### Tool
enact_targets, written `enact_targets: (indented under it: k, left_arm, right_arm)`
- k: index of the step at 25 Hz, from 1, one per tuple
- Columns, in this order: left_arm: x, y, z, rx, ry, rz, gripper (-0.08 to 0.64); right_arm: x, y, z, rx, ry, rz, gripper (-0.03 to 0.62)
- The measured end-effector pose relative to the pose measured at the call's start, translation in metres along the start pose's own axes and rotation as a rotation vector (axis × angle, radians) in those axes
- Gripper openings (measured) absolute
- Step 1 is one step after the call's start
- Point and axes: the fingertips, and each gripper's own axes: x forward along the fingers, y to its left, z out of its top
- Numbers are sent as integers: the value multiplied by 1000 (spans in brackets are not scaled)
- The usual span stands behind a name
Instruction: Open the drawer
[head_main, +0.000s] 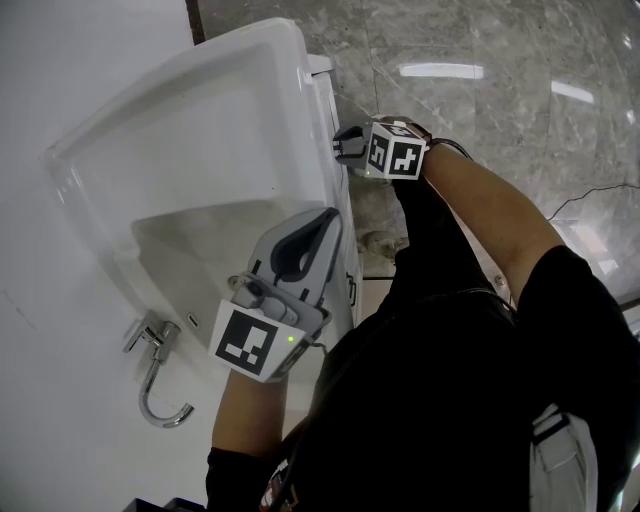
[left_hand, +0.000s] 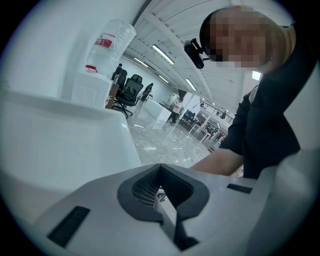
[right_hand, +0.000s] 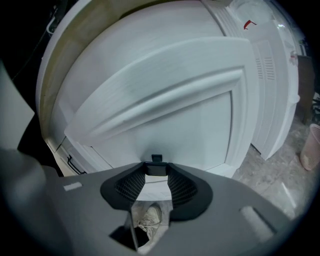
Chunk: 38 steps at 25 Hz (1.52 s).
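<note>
Under the white sink basin (head_main: 200, 160) is a white vanity, and its drawer front (right_hand: 195, 125) fills the right gripper view. A small black handle (right_hand: 156, 159) sticks out of that front, and my right gripper (right_hand: 155, 169) is shut on it, the handle wedged between the two tips. From the head view my right gripper (head_main: 343, 146) is pressed against the vanity's front face at the far end. My left gripper (head_main: 329, 216) hovers over the basin's front rim, shut, with nothing in it. The left gripper (left_hand: 160, 167) points out past the sink's edge.
A chrome faucet (head_main: 155, 375) stands at the near left of the basin. A second black bar handle (right_hand: 75, 163) sits on a lower cabinet front. A shoe (right_hand: 150, 220) rests on the marble floor (head_main: 480, 110) below. A water dispenser (left_hand: 102, 65) stands beyond the sink.
</note>
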Motion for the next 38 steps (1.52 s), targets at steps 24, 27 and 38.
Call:
enact_targets:
  k: [24, 27, 38]
  left_arm:
    - [0, -1, 1, 5, 2, 20, -9]
    - [0, -1, 0, 5, 5, 19, -9]
    - [3, -2, 0, 6, 8, 26, -9]
  right_arm:
    - [-69, 3, -63, 34, 49, -40, 137]
    - [-78, 4, -71, 35, 56, -42, 137]
    - [-112, 4, -105, 45, 90, -45, 137]
